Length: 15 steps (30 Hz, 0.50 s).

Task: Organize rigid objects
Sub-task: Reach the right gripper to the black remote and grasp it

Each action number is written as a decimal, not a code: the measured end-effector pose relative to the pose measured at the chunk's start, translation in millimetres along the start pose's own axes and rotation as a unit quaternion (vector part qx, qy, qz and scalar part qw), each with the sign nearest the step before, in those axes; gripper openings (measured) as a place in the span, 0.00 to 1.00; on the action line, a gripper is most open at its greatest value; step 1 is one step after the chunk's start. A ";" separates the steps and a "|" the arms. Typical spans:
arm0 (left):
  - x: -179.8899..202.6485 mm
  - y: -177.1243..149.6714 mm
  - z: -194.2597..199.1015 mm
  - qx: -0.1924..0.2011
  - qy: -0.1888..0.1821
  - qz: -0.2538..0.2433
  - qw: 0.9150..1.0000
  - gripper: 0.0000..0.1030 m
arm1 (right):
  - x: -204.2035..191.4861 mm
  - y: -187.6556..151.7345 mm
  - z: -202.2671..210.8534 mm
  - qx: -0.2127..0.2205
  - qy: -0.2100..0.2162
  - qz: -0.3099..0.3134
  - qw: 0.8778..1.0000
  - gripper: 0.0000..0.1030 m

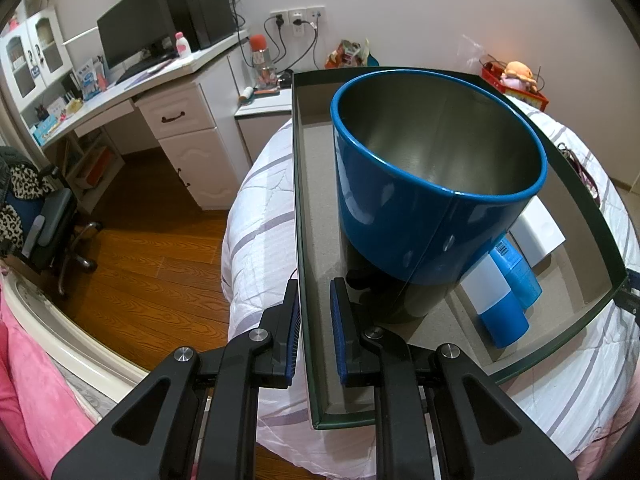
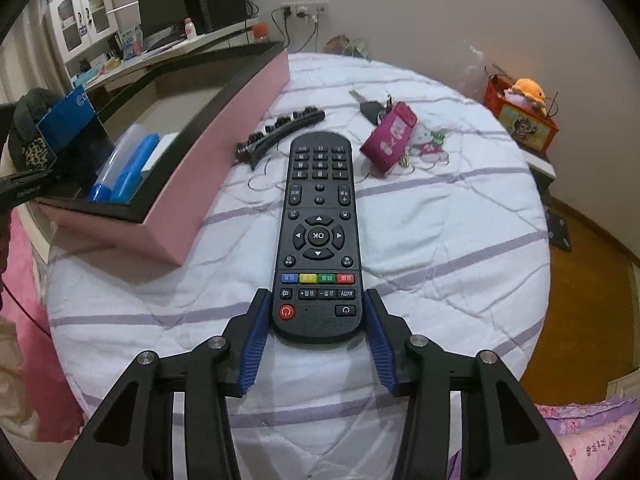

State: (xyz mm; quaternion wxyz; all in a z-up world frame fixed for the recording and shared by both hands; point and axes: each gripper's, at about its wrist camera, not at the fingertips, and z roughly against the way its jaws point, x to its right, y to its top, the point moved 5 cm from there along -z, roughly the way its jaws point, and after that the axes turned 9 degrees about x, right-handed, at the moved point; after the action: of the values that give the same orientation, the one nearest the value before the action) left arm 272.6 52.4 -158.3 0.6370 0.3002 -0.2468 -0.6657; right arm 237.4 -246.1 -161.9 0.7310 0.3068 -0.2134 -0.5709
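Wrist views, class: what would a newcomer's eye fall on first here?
In the right view, the black remote control lies on the striped bedcover, its near end between the right gripper pads. In the left view, a big blue tin stands in the box, whose wall the left gripper clamps.

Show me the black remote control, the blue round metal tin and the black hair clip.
Black remote control [image 2: 319,236]: right wrist view, on its OK button.
Blue round metal tin [image 1: 400,236]: left wrist view, on its outer wall.
Black hair clip [image 2: 280,130]: right wrist view, mid-length.
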 end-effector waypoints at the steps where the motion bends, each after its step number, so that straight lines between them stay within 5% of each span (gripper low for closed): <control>1: -0.1 0.0 0.0 0.000 0.000 0.000 1.000 0.12 | 1.1 1.1 -1.4 0.002 0.003 -0.005 1.000 0.46; 15: 0.7 0.5 0.6 0.000 -0.001 0.000 1.000 0.13 | -0.4 40.3 -43.9 0.013 -0.014 0.006 1.000 0.53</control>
State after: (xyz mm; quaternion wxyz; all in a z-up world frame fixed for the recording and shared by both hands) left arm 272.6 51.6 -157.6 0.6369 0.2996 -0.2474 -0.6659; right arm 294.8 -230.3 -165.6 0.7271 0.3068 -0.2329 -0.5683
